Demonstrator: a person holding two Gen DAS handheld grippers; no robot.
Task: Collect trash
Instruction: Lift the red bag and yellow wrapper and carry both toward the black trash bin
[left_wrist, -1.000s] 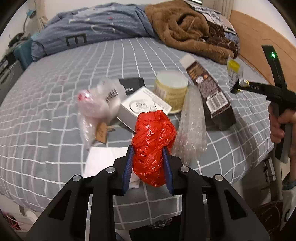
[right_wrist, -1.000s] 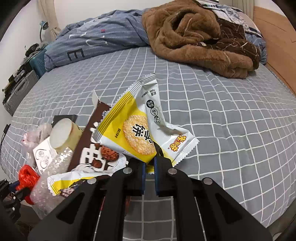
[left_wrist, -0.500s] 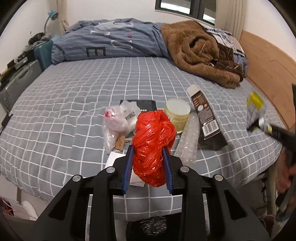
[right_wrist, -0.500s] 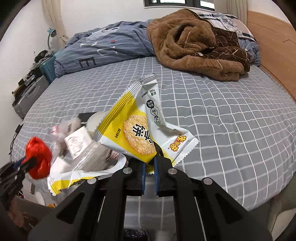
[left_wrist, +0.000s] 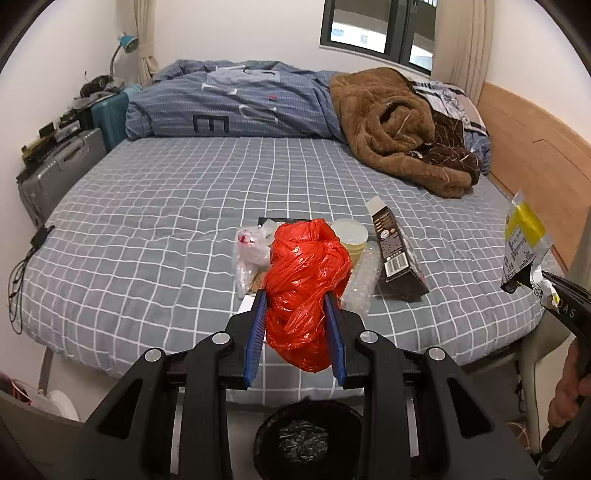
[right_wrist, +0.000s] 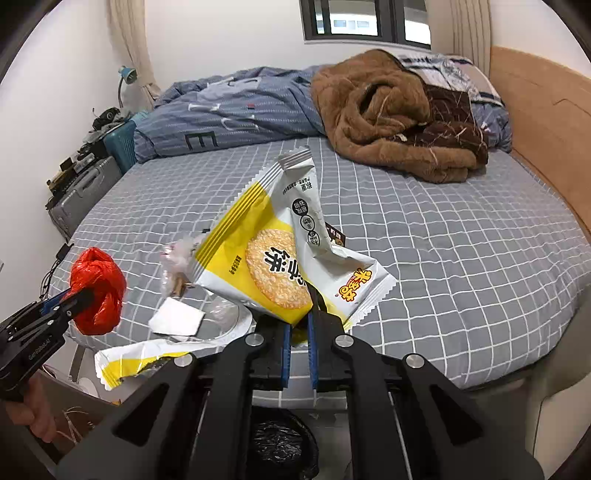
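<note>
My left gripper (left_wrist: 295, 314) is shut on a crumpled red plastic bag (left_wrist: 306, 288), held in the air off the bed's near edge; it also shows in the right wrist view (right_wrist: 98, 291). My right gripper (right_wrist: 299, 314) is shut on a yellow and white rice cracker wrapper (right_wrist: 273, 251), also seen at the right of the left wrist view (left_wrist: 524, 240). A bin with a black liner (left_wrist: 303, 439) stands on the floor below both grippers (right_wrist: 280, 443). More trash lies on the bed: a brown carton (left_wrist: 397, 254), a pale tub (left_wrist: 349, 236), bubble wrap (left_wrist: 364, 284), a clear bag (left_wrist: 251, 254).
The bed (left_wrist: 166, 206) has a grey checked sheet, with a blue duvet (left_wrist: 236, 103) and brown blanket (left_wrist: 391, 125) at the back. Suitcases (left_wrist: 62, 166) stand at the left. A wooden headboard (left_wrist: 535, 147) runs along the right. White paper (right_wrist: 177, 317) lies near the bed edge.
Both grippers have pulled back and up from the bed with their loads. The bed now looks farther off and the black-lined bin has come into view below them.
</note>
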